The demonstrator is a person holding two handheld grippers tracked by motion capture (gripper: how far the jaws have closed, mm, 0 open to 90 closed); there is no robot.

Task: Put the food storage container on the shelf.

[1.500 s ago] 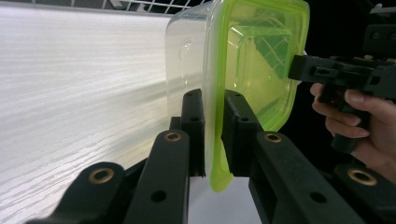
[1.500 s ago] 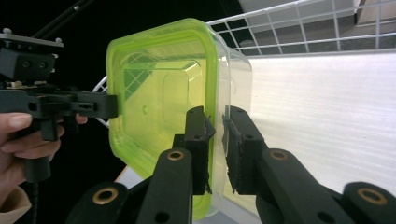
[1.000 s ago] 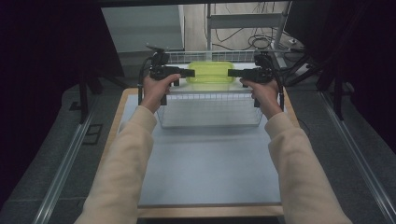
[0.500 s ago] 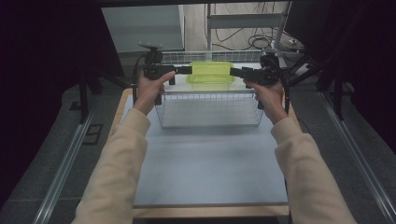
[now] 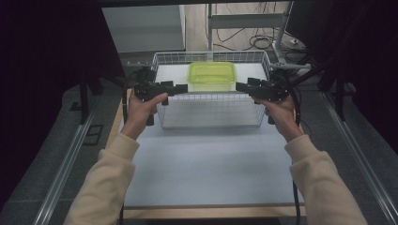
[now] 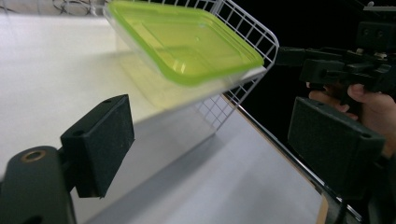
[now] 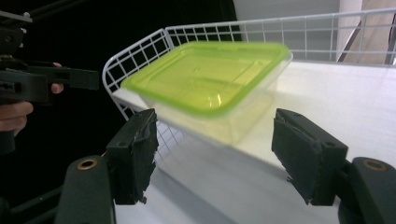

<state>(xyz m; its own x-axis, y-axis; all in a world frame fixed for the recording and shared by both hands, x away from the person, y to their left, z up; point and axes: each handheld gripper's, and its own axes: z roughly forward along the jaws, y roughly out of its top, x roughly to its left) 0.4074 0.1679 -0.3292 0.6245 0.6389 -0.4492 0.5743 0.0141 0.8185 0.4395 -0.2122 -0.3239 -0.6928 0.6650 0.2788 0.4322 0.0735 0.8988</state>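
Note:
A clear plastic container with a green lid [image 5: 212, 76] rests in the far part of a white wire basket [image 5: 211, 111]; it also fills the upper part of the left gripper view [image 6: 187, 42] and the right gripper view [image 7: 210, 79]. My left gripper [image 5: 180, 88] [image 6: 217, 147] hovers at the basket's left side, apart from the box. Its jaws opened wide and have just eased in slightly, with nothing between them. My right gripper [image 5: 241, 86] [image 7: 222, 156] hovers at the right side. Its jaws have just been opening and hold nothing.
The basket stands on a pale board [image 5: 206, 159] with a wooden edge [image 5: 211, 213]. Black curtains flank both sides. Metal rails [image 5: 65, 164] run along the floor, and cables [image 5: 263, 42] lie behind the basket.
Both grippers were shut on the ends of the container. They have let go, opened, and drawn apart and back toward the person. The container stays in the basket.

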